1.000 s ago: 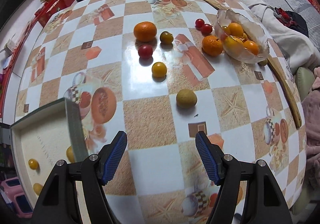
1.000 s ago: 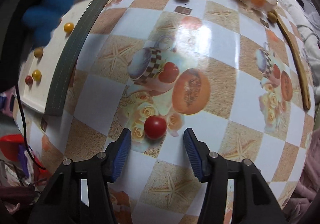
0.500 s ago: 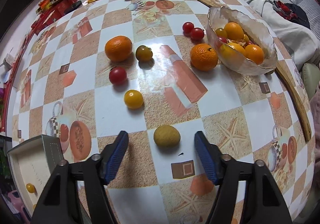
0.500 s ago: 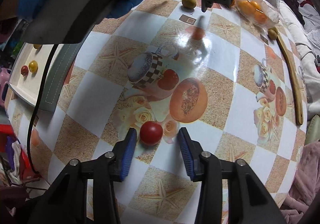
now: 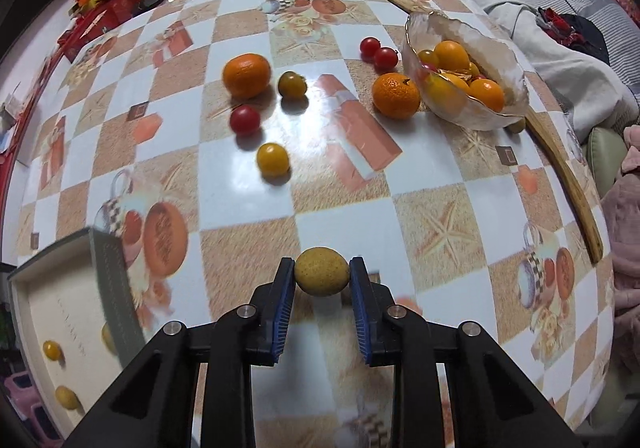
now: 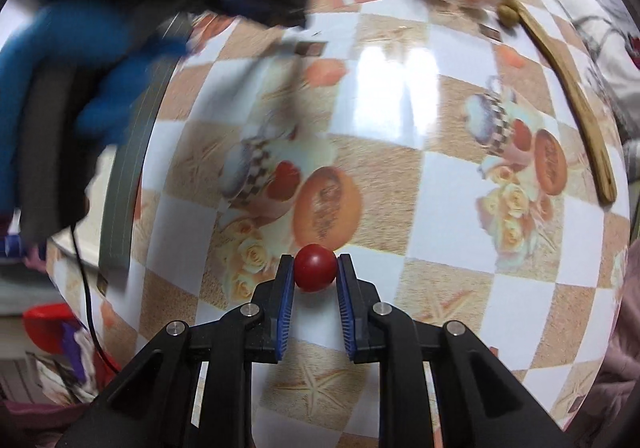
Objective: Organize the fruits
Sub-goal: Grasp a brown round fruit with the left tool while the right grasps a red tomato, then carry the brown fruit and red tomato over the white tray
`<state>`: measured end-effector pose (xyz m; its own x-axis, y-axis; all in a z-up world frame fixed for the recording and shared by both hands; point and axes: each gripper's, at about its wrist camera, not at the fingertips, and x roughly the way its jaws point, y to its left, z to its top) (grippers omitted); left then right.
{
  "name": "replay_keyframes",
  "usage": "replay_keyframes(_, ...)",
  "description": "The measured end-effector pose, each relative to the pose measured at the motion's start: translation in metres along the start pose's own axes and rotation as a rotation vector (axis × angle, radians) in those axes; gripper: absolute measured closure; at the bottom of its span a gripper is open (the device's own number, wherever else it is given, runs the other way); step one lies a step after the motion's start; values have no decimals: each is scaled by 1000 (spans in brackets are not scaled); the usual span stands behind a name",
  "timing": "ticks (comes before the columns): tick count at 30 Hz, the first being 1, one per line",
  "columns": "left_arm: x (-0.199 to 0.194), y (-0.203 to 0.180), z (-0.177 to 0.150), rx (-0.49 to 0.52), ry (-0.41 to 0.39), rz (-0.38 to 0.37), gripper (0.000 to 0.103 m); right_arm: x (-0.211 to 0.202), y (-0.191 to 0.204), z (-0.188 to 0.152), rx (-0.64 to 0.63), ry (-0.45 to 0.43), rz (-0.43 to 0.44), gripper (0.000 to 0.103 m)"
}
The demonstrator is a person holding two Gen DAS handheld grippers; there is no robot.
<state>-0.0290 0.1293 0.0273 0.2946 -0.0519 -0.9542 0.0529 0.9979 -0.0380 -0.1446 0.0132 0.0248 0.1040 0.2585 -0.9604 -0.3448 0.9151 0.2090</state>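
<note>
Now my left hand-held gripper (image 5: pixel 322 276) is closing on a yellow-green fruit (image 5: pixel 321 272); my right hand-held gripper (image 6: pixel 315 268) clamps a red tomato (image 6: pixel 315 267) over the tabletop (image 6: pixel 400 95).

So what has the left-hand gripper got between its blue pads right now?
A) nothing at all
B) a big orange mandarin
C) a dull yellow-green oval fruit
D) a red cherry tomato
C: in the left wrist view the left gripper has its jaws closing, with both pads against the dull yellow-green oval fruit.
</note>
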Motion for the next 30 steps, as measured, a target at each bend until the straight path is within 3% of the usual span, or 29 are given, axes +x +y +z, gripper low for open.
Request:
replay_keyframes(7,-48,11,-33,-32,-16,-12,74,-23,-30,15,75,-19,23,80)
replay_keyframes(13,-83,19,-62,-78,-6,8,74,-47,-35,18,33,-28,21,80)
replay_keyframes(30,-184,70,-150,-361,-54,146,74,-97,13,50,-196,-67,97,80)
